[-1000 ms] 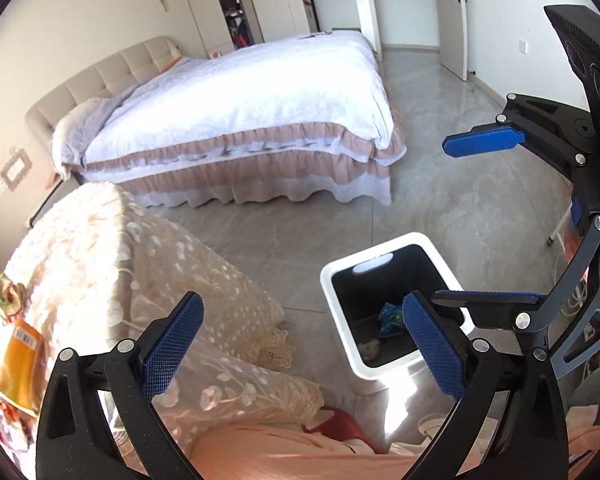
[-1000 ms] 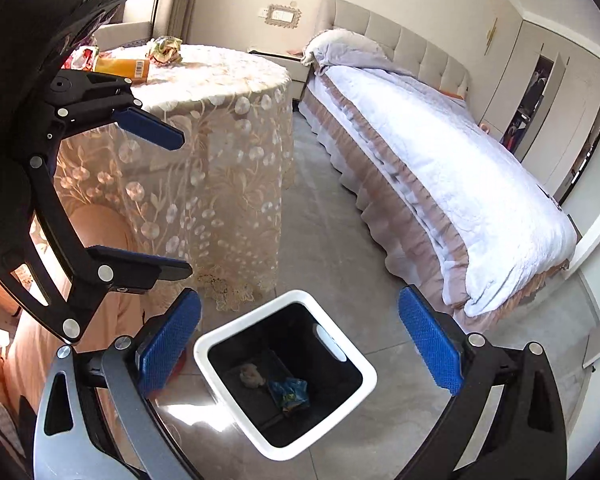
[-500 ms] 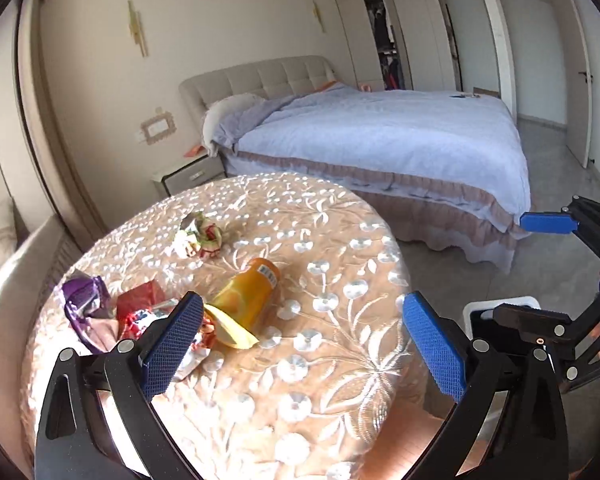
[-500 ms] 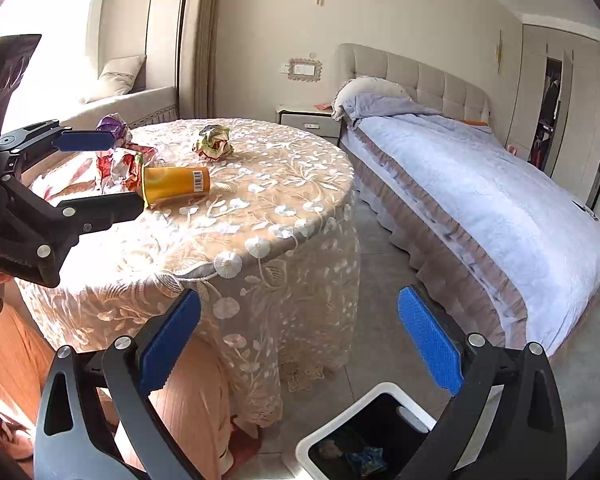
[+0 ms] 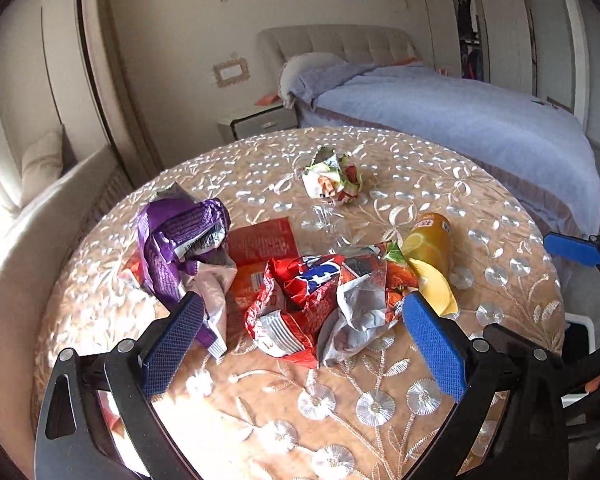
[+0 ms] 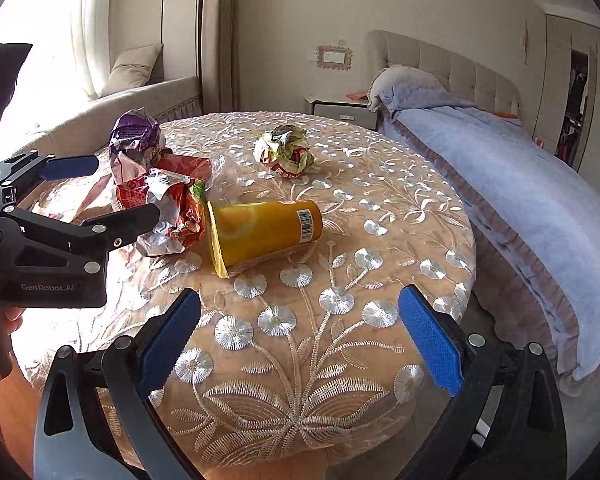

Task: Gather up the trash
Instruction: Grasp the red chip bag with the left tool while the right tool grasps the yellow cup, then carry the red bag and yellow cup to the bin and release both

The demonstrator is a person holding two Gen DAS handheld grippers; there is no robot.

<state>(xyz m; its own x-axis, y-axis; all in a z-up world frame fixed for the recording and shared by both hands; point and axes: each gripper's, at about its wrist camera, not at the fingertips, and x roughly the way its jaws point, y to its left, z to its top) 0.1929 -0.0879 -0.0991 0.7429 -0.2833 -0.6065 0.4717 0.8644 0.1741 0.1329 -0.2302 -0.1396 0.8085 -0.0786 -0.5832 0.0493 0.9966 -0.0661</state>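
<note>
One barcode on yellow cup (image 6: 266, 234), "GenRobot.AI" on left tool (image 6: 108, 194)

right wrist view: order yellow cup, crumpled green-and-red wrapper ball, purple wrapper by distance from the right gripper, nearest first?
From the right gripper:
1. yellow cup, on its side, just ahead at centre.
2. crumpled green-and-red wrapper ball, farther back, centre.
3. purple wrapper, far left; close call with 2.

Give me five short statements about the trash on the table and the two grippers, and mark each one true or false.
1. The yellow cup lies on its side. True.
2. The left gripper is shut on the red wrapper. False: its jaws are open and empty.
3. The crumpled paper ball lies apart from the other trash. True.
4. The purple wrapper sits on the bed. False: it is on the table.
5. The right gripper holds the cup. False: open, empty.
</note>
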